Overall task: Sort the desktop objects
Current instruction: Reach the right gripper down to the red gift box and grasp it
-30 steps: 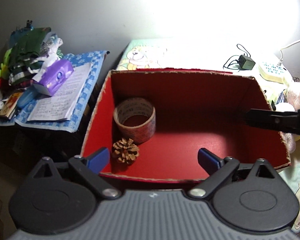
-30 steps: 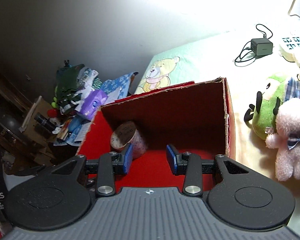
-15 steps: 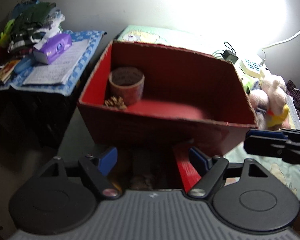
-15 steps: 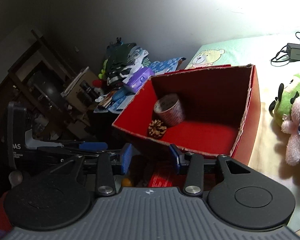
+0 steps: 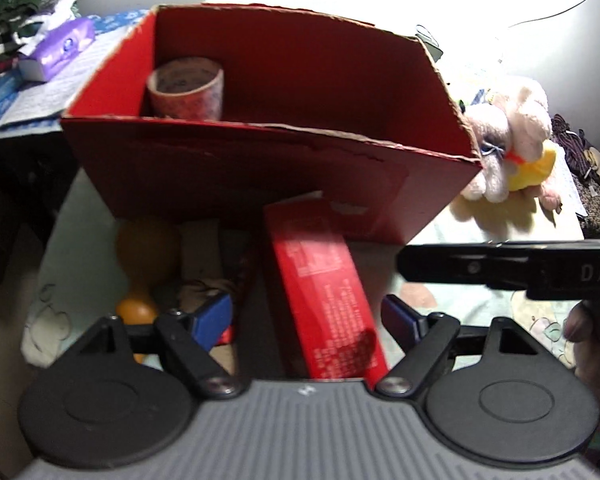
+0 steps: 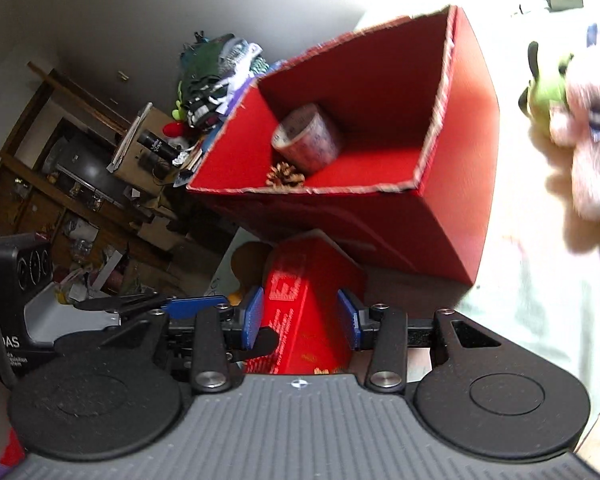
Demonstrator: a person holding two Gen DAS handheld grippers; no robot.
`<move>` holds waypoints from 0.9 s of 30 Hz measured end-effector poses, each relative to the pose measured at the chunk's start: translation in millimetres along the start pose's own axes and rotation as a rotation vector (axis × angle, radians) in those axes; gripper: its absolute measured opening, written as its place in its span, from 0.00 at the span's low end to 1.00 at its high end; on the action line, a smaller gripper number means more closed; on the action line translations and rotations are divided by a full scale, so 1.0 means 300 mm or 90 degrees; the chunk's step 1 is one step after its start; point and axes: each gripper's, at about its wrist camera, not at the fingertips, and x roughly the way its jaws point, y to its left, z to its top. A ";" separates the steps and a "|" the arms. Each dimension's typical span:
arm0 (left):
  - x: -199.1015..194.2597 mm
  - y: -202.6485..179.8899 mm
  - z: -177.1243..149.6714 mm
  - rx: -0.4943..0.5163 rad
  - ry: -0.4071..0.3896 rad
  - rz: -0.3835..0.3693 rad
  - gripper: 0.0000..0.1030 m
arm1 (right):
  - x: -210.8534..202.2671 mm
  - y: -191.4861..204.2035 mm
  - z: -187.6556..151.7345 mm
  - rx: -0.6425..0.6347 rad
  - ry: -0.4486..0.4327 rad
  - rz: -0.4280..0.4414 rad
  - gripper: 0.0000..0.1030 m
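A long red packet (image 5: 320,280) lies on the table in front of the red cardboard box (image 5: 240,168). My left gripper (image 5: 306,316) hangs over the packet, its jaws opening wide and its pads clear of the packet's sides. The right gripper (image 6: 300,318) also straddles the red packet (image 6: 300,304), open, with its blue pads (image 6: 252,316) close beside it and no grip visible. Inside the red box (image 6: 452,200) stand a tape roll (image 6: 308,140) and a pine cone (image 6: 284,176). The right gripper's finger (image 5: 460,266) shows side-on in the left wrist view.
Orange rounded things (image 5: 146,248) lie left of the packet. Plush toys (image 5: 512,136) sit right of the box. A purple tissue pack (image 5: 60,48) and papers lie on a side table at the left. The table edge drops off at the left; dark shelves (image 6: 60,184) stand beyond.
Both grippers pulled back from over the box's inside and sank in front of it. The red packet and orange things came into view between the fingers. The left jaws narrowed slightly.
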 end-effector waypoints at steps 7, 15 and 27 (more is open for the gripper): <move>0.028 -0.056 -0.008 0.035 0.003 -0.071 0.81 | 0.008 -0.064 -0.014 0.053 0.020 0.023 0.44; 0.037 -0.162 -0.018 0.125 0.007 -0.156 0.84 | 0.008 -0.184 -0.055 0.163 0.049 0.050 0.43; 0.042 -0.152 -0.038 0.148 0.022 -0.154 0.86 | -0.098 -0.251 -0.101 0.163 0.024 0.015 0.49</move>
